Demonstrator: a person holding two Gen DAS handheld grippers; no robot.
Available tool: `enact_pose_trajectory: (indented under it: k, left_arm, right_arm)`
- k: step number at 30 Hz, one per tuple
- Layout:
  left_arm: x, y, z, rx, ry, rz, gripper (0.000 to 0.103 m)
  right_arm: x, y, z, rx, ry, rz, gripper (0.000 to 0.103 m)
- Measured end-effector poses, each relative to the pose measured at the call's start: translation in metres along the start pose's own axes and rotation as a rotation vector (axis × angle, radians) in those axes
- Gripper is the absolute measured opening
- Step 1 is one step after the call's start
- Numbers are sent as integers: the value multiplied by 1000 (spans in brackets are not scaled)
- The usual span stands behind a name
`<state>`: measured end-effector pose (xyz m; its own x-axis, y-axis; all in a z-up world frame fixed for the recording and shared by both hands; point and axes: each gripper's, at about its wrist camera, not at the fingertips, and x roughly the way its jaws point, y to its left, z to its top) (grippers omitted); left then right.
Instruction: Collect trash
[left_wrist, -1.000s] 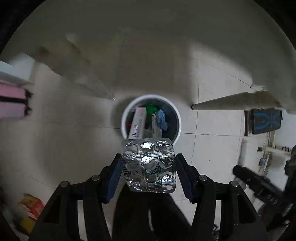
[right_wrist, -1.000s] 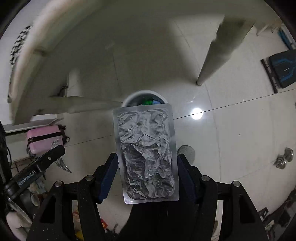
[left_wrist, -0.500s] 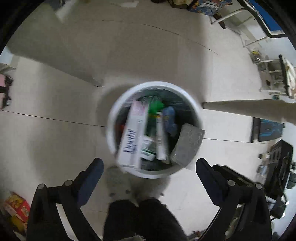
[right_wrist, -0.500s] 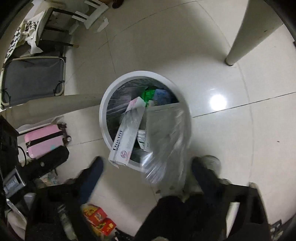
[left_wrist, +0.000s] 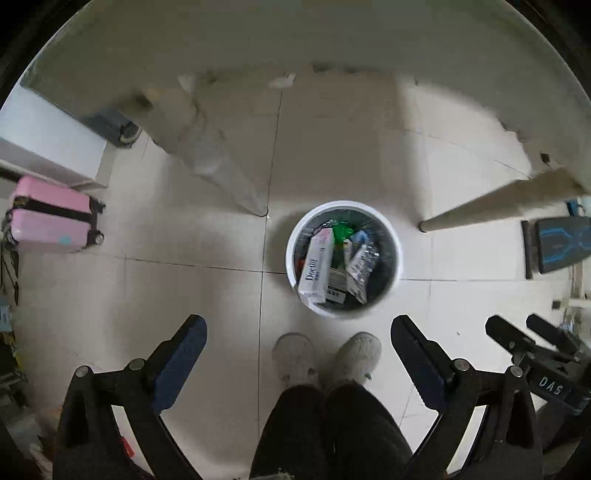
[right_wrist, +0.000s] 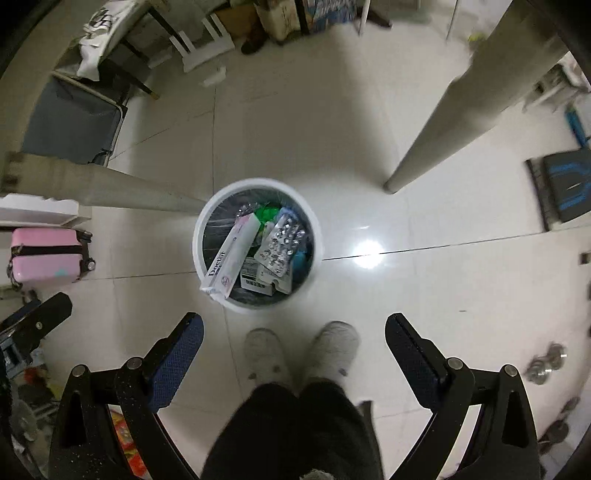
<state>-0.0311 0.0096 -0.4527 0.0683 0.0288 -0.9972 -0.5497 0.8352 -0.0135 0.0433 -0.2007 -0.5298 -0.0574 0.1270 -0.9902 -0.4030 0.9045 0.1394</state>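
Both the left gripper (left_wrist: 295, 354) and right gripper (right_wrist: 293, 347) are spread wide and empty; the trash bin (right_wrist: 201, 236) lies directly ahead of them, below.

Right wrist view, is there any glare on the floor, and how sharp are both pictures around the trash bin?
Right wrist view: a bright glare spot on the glossy tile right of the white bin; the bin's contents are sharp and the box lettering is legible; the far right edge smears. Left wrist view: no glare, a broad table shadow over the upper floor; the bin is slightly soft; fisheye bending throughout.
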Motion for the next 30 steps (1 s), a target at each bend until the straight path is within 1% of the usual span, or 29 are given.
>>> enact_pose_trajectory:
  k: [1,2,3,4,6,10,12,14,15,18,23,26,30]
  left_arm:
    - [-15,-2,-4,9,0,9,102]
    - [-39,-3,-9,24,0,7,102]
    - [-50,-6,-11,33,-2,1,102]
    - [-70,-6,-15,40,-5,-8,102]
    - [-103,-7,-22,45,-15,-32,102]
    - [-162,-17,-31,63,-40,-81,102]
    - [-194,-19,-35,72,-63,-103,102]
    - [-224,-20,-38,84,-95,-124,102]
    - [-231,-22,-38,86,-105,-134,102]
    - [-263,-21,-42,82,-137,-183,102]
    - [-310,-17,-49,63,-188,-262,102]
    - [-326,-14,-53,57,-210,-291,102]
    - [-341,-11,-58,52,-230,-310,102]
  right_arm:
    - [-24,3,-3,-4,-11,1,100]
    - [-47,6,-6,-13,-19,-7,100]
    - [-71,9,-10,-22,-29,-10,100]
    - [-90,12,-12,-27,-39,-10,100]
    - [-136,20,-19,-45,-52,-12,100]
    - [-211,31,-34,-63,-76,4,100]
    - [-250,33,-42,-67,-90,18,100]
    - [-281,33,-49,-71,-106,32,100]
    - [-302,34,-52,-77,-126,40,100]
    - [-348,33,-61,-91,-160,58,100]
    - [-402,29,-78,-96,-187,116,100]
    - [-428,32,-88,-97,-202,146,100]
    - [-457,37,-99,-107,-228,181,100]
